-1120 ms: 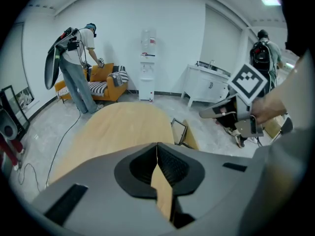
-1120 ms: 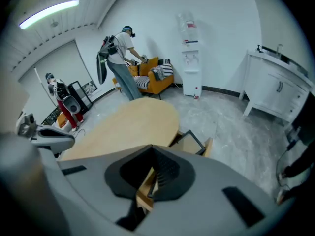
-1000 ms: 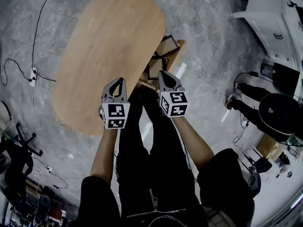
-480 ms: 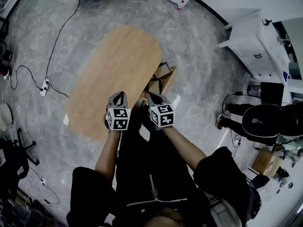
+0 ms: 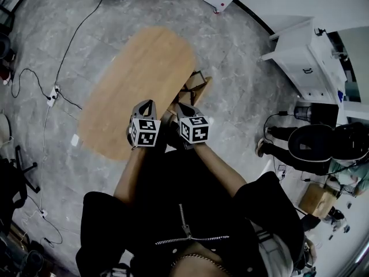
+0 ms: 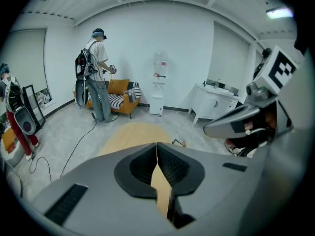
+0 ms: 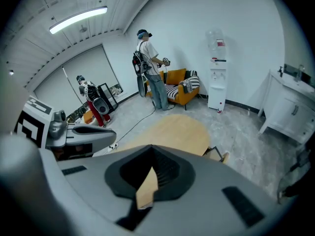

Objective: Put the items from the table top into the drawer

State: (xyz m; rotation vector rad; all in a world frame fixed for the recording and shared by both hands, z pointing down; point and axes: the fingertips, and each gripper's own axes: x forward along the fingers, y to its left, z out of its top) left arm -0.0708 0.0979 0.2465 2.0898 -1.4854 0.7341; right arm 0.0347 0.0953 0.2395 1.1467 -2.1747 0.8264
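While the left claw (image 5: 147,104) and right claw (image 5: 183,107) hung pinched together, empty, over the bare-looking desk (image 5: 135,77), the pulled-out drawer (image 5: 197,87) probably wanted a square, gentle push.

Grey marbled floor (image 5: 245,91), white walls (image 6: 182,48), orange sofa (image 6: 120,90), white cabinet (image 5: 301,62), ceiling strip light (image 7: 78,18).

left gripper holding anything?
No, the left gripper has its jaws closed tip to tip, with nothing between them.
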